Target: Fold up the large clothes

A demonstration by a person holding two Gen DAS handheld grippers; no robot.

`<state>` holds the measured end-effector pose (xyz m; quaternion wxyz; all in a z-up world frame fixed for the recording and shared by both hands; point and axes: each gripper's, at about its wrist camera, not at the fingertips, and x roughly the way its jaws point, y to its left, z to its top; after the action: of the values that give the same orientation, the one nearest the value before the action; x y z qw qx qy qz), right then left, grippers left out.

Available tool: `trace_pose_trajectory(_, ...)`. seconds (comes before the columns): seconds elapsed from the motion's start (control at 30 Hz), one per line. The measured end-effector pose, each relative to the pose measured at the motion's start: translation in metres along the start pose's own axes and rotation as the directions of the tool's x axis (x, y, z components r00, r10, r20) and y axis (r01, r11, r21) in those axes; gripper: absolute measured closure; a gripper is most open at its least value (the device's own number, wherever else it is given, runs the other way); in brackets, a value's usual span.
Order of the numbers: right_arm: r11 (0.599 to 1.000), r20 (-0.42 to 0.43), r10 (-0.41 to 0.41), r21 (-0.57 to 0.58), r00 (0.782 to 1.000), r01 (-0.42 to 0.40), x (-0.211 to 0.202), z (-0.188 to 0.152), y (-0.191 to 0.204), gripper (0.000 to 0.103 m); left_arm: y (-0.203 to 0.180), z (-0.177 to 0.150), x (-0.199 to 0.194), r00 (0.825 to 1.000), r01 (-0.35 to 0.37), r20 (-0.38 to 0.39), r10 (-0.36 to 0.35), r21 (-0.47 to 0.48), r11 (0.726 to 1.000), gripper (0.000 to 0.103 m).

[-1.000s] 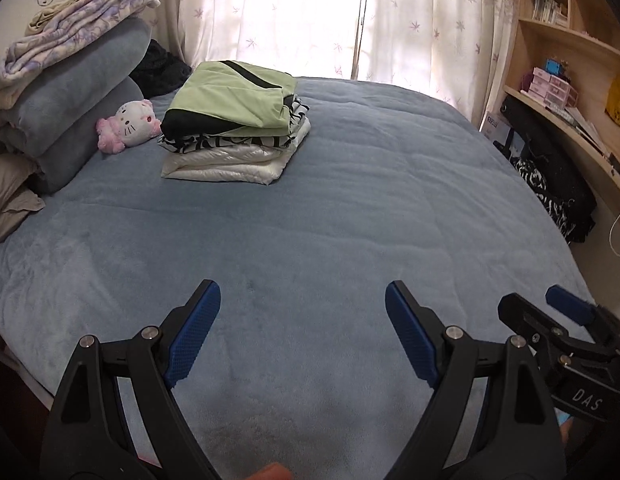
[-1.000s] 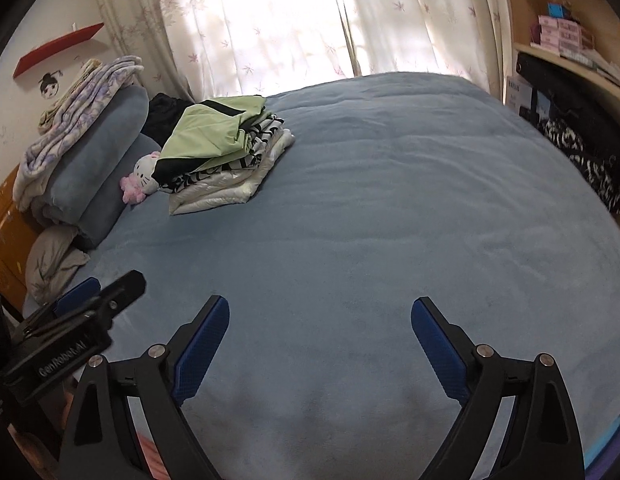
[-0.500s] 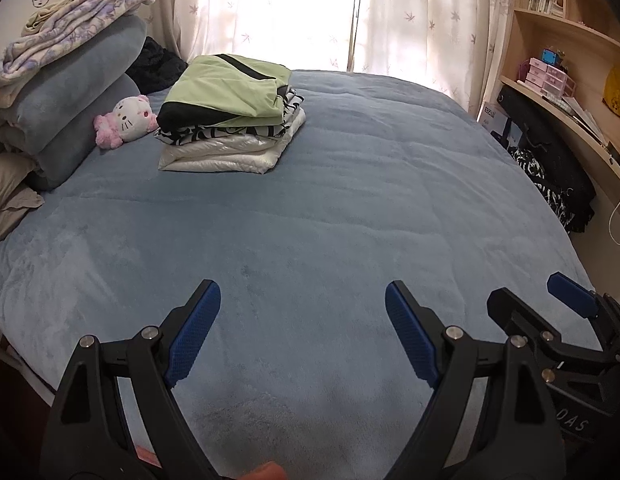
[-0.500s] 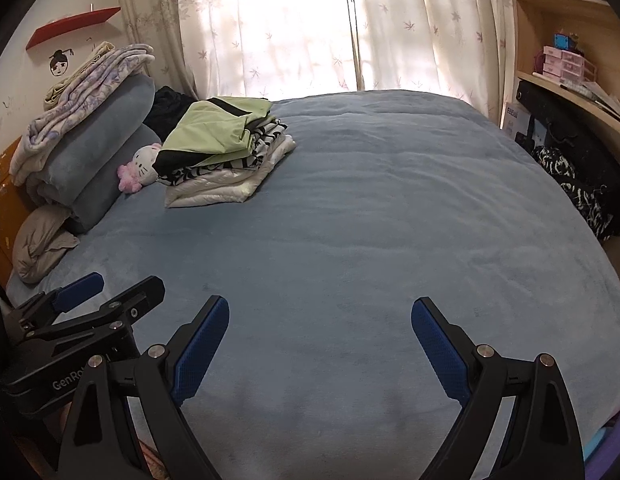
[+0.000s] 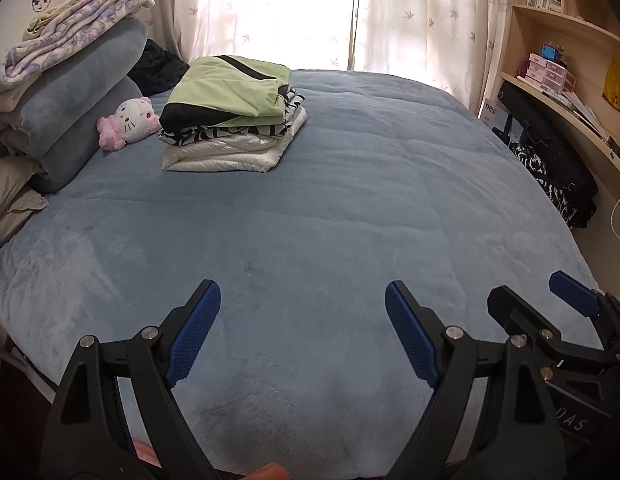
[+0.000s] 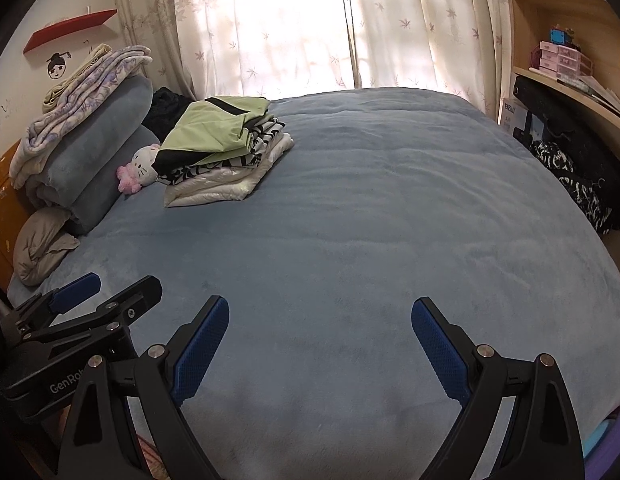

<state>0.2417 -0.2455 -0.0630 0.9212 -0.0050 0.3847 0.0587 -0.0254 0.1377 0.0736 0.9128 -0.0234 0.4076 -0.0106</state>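
Observation:
A stack of folded clothes point(image 5: 233, 116), with a light green and black garment on top and white ones below, lies at the far left of the blue bed point(image 5: 330, 220). It also shows in the right wrist view point(image 6: 221, 148). My left gripper point(image 5: 301, 328) is open and empty above the bed's near edge. My right gripper point(image 6: 320, 340) is open and empty beside it, and shows at the right of the left wrist view point(image 5: 550, 312). The left gripper shows at the lower left of the right wrist view point(image 6: 105, 300).
A Hello Kitty plush point(image 5: 127, 122) lies left of the stack. Rolled blue blankets and folded bedding point(image 5: 65, 92) are piled at the far left. A dark pile of clothes point(image 5: 558, 176) sits by the wooden shelves point(image 5: 570, 64) on the right. Curtains point(image 5: 330, 16) cover the window behind.
Both grippers have drawn back and tilted up from the bed, so more of the room and the bed's near edge shows. Both stay open and empty.

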Motion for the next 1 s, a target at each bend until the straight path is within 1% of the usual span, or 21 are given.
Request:
trace_pose_trajectory(0.3, 1.0, 0.003, -0.002, -0.006, 1.0, 0.002, -0.0015, 0.0011, -0.0044, 0.009, 0.0026, -0.0027, -0.0039, 1.0, -0.002, -0.002, 0.002, 0.003, 1.0, 0.02)
trace_pose_trajectory(1.0, 1.0, -0.007, -0.009, -0.008, 1.0, 0.009, -0.001, -0.0004, -0.0001, 0.009, 0.0077, -0.0048, 0.0055, 1.0, -0.006, -0.015, 0.006, 0.003, 1.0, 0.02)
